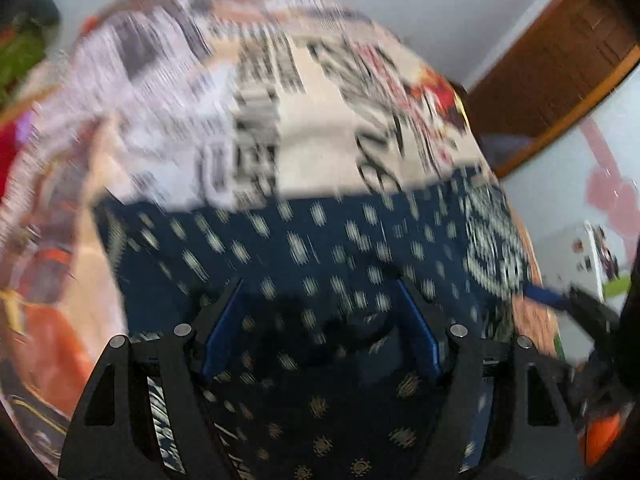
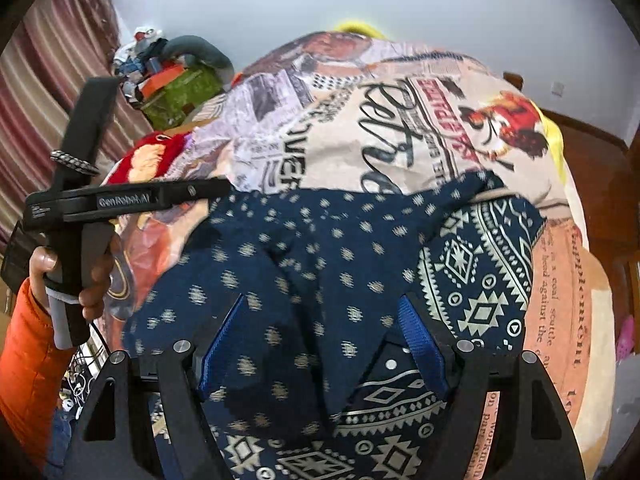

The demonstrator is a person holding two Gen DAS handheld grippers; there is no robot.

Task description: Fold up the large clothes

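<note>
A large navy garment (image 2: 304, 264), dotted with small pale motifs and edged with a broad pale geometric border on its right side, lies spread on a bed covered by a newspaper-print bedspread (image 2: 360, 128). In the right wrist view the cloth fills the near half of the picture, rumpled into a few soft folds, with its far edge running across the bedspread and one corner poking up toward the far right. The right gripper (image 2: 322, 316) points down over the garment with its blue-padded fingers (image 2: 420, 340) standing well apart; cloth lies beneath and between them, but the pads do not press on it. The left gripper (image 2: 208, 190) shows at the left of that same view, held in a hand (image 2: 68, 276) with an orange sleeve (image 2: 28, 356), out at the garment's far left edge. The left wrist view is heavily blurred; there the left gripper (image 1: 318, 300) also has its blue fingers (image 1: 224, 328) spread wide above the navy fabric (image 1: 320, 240), with nothing clamped between them. On the far left past the bed sits a heap of clutter including a green bag (image 2: 180, 92) and a red plush item (image 2: 148, 160), with a striped curtain (image 2: 36, 92) behind. Wooden furniture (image 2: 592, 184) stands at the far right.
</note>
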